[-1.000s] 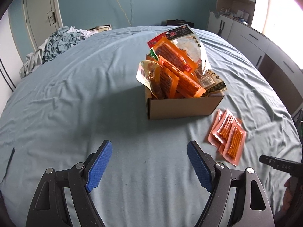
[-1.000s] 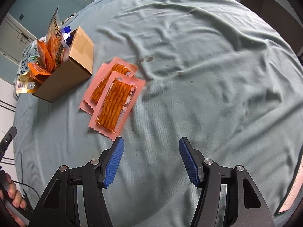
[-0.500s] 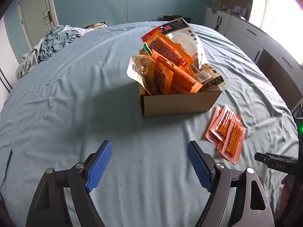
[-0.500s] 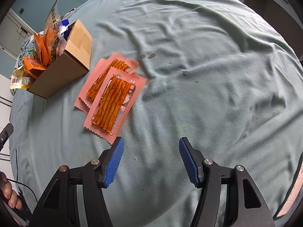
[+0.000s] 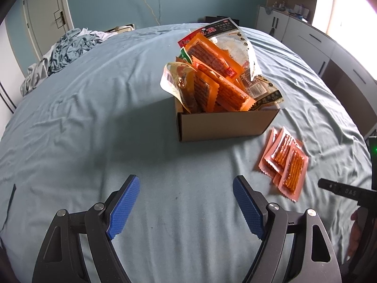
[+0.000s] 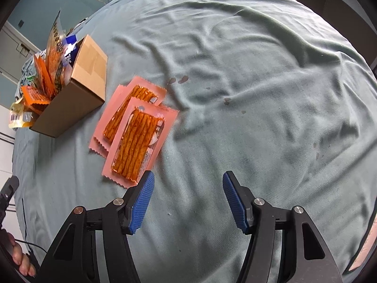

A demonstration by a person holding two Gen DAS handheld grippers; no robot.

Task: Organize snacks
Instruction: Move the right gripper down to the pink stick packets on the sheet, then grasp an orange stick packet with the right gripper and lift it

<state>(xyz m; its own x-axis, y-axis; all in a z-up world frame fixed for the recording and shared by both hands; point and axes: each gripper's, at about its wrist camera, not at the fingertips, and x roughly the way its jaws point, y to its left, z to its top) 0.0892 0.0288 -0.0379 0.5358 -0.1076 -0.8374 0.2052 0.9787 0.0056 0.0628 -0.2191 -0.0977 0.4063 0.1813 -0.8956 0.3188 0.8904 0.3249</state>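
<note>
A brown cardboard box (image 5: 226,125) (image 6: 73,103) sits on the blue bedsheet, stuffed with orange snack packets (image 5: 212,80) (image 6: 44,82) that stick out of its top. Beside it lie pink packets of spicy sticks (image 5: 286,162) (image 6: 136,132), overlapping flat on the sheet. My left gripper (image 5: 186,202) hovers open over bare sheet, in front of the box. In the right wrist view my right gripper (image 6: 187,199) is open too, empty, its left finger just below the nearest pink packet's lower corner.
A heap of crumpled blue bedding (image 5: 66,49) lies at the bed's far left corner. White cabinets (image 5: 329,42) line the wall beyond the bed on the right. The right gripper's body (image 5: 348,192) shows at the left view's right edge. Dark stains (image 6: 181,79) mark the sheet.
Both views shifted slightly: the box and pink packets sit a little lower and nearer in the frames. Both grippers stay open at the same width.
</note>
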